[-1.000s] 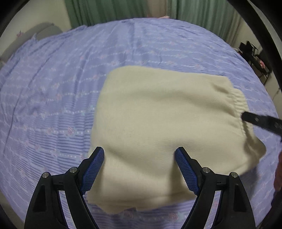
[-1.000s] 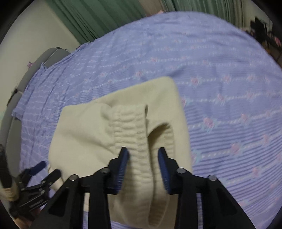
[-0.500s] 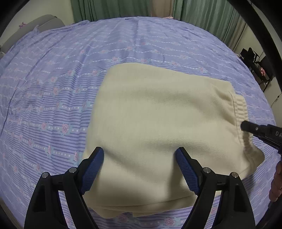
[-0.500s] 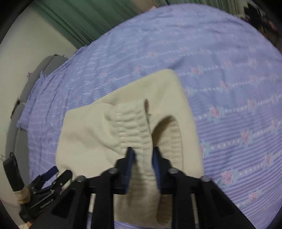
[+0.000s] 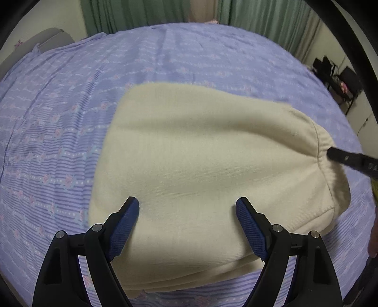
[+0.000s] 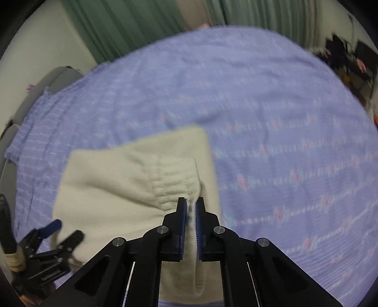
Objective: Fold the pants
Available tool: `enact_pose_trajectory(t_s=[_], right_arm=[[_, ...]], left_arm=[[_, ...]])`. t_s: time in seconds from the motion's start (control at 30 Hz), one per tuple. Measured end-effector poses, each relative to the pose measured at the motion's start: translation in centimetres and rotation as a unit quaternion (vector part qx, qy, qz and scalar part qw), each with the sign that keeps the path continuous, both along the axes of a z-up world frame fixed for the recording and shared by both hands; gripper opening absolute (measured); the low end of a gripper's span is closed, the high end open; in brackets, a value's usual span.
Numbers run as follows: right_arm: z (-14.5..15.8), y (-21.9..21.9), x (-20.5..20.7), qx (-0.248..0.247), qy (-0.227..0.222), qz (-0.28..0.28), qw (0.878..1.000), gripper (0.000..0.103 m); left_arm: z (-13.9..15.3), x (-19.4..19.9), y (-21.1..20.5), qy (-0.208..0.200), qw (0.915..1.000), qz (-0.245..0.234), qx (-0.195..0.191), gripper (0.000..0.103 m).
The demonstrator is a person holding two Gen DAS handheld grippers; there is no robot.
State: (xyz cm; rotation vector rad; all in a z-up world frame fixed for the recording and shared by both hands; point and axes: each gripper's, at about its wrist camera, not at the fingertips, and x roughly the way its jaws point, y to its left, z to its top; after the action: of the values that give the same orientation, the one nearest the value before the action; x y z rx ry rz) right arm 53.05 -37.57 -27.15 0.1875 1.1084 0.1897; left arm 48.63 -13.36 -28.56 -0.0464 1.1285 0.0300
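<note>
- Closest in, the right gripper (image 6: 191, 207) is clenched on the ribbed waistband (image 6: 174, 179) of the cream pants (image 6: 113, 189); its jaws have just been closing, and a thin ridge of knit cloth is pinched between the blue pads
- From that claw the waistband runs up and to the left, while the rest of the garment spreads away to the left across the bed
- The left gripper (image 5: 186, 226) is released, jaws standing wide with nothing pressed between them; it hangs above the near edge of the pants (image 5: 208, 165), one pad over the cloth near its left edge, the other over the middle
- Ahead of the left claw the folded pants lie as a broad pad, long axis running left to right, waistband end to the right where the right claw's black tip (image 5: 349, 160) enters
- The relation that matters, as I judge it: the right hand already has the waistband end, and the free far end lies left of and beyond it, nearer the left hand, so the next fold probably carries right towards left
- Whether the left claw touches the cloth cannot be told
- Further out, the purple flowered bedspread (image 5: 70, 118) surrounds the garment on every side
- Farthest, green curtains (image 5: 132, 14) hang beyond the bed
</note>
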Motion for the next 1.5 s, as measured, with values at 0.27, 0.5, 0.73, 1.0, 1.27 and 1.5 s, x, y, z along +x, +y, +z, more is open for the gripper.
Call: enact_pose_trajectory(t_s=[0.27, 0.5, 0.73, 1.0, 1.27, 1.5], right_arm=[[-1.6, -1.6, -2.7, 0.092, 0.050, -0.029, 0.994, 0.040], [-4.5, -2.2, -3.5, 0.115, 0.089, -0.073, 0.987, 0.051], [-2.7, -1.7, -2.6, 0.108, 0.069, -0.022, 0.991, 0.012], [2.5, -0.6, -3.1, 0.021, -0.025, 0.011, 0.999, 0.009], [-1.1, -3.3, -4.0, 0.011, 0.014, -0.055, 0.998, 0.053], [2.4, -3.7, -8.7, 0.057, -0.042, -0.107, 0.992, 0.088]], left_arm=[[-0.6, -0.8, 1.2, 0.018, 0.9998, 0.006, -0.012, 0.086], [-0.5, -1.4, 0.7, 0.021, 0.9998, -0.001, -0.005, 0.086], [-0.2, -1.2, 0.3, 0.027, 0.9996, 0.002, -0.006, 0.086], [0.1, -0.9, -1.5, 0.019, 0.9995, -0.017, -0.019, 0.086], [0.3, -2.2, -1.9, 0.018, 0.9993, -0.034, 0.003, 0.086], [3.7, -5.8, 1.4, -0.035, 0.9989, 0.023, 0.020, 0.092]])
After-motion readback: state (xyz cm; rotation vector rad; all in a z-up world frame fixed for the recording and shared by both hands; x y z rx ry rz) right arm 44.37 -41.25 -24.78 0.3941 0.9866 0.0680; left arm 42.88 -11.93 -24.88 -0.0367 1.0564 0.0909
